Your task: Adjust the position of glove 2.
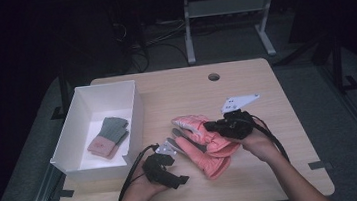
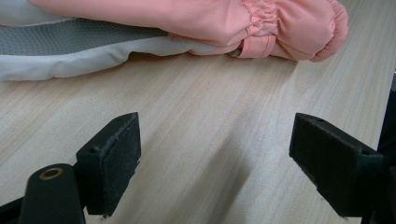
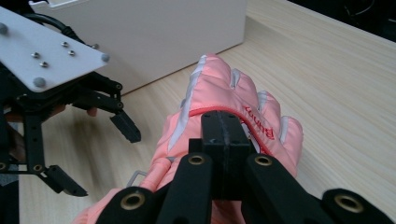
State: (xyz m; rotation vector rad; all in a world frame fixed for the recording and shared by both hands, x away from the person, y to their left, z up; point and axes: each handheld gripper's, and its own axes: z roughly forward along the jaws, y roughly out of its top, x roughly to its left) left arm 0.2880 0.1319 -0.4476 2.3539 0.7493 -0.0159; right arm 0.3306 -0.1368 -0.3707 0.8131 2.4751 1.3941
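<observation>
Glove: I see the pink glove (image 1: 206,143) lying mid-bench, right of the white box (image 1: 82,140).
Right hand-held gripper (image 1: 215,126): clamped on the glove's back (jaws pressed together).
Left hand-held gripper (image 1: 174,146): gaping wide, empty, just beside the glove's cuff.

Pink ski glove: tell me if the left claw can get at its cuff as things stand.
Probably yes: the left claw is open, and bare table lies between it and the pink ski glove cuff.
</observation>
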